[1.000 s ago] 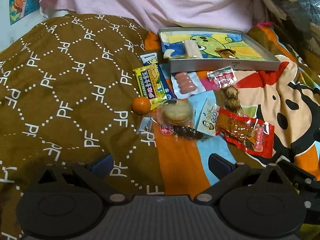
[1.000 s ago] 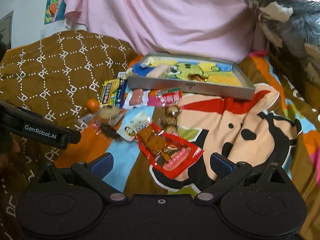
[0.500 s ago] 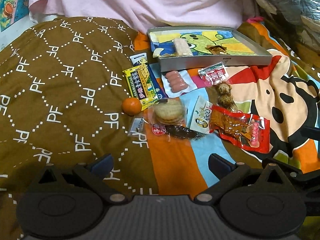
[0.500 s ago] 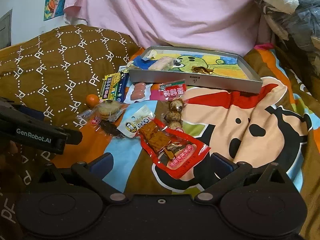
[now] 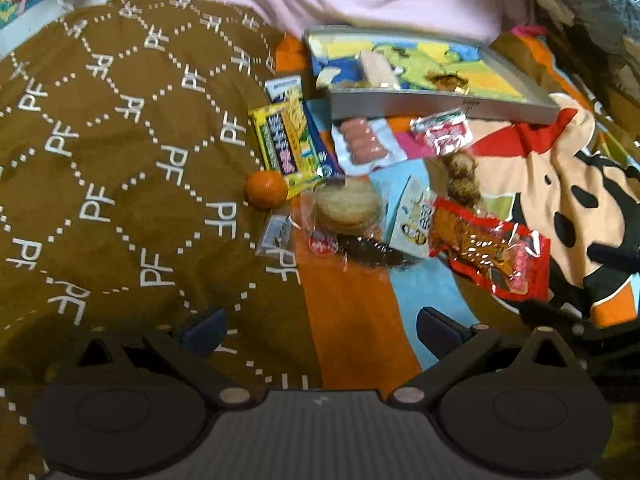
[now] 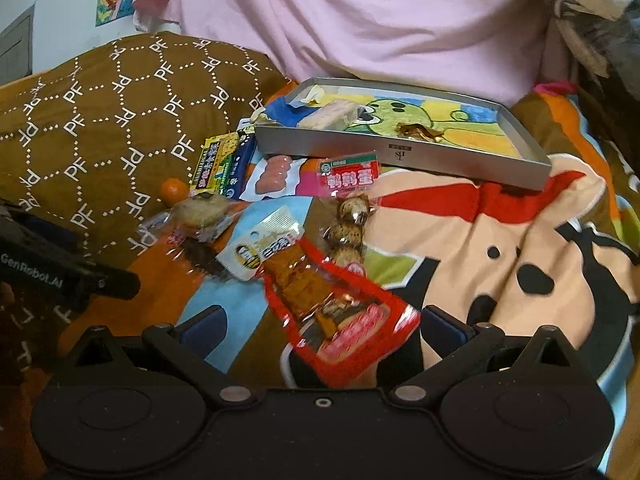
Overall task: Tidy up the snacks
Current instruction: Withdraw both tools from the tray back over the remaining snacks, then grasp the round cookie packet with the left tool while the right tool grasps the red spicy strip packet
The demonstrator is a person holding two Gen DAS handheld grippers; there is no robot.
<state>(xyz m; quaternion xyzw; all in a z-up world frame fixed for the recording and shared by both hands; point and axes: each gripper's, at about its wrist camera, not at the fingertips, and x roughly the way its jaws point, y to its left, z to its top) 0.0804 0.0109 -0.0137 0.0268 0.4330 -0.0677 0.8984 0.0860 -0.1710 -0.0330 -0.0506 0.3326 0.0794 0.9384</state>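
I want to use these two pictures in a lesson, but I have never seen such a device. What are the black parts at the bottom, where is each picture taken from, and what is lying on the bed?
Each picture comes from a camera fixed on a hand-held gripper, looking forward along its two fingers. The black parts are the left gripper and the right gripper. Both are open and hold nothing. On the blankets lie loose snacks: a small orange, a yellow packet, wrapped biscuits, sausages and a red packet, which lies just in front of the right gripper. Behind them stands a metal tray that already holds a wrapped bar.
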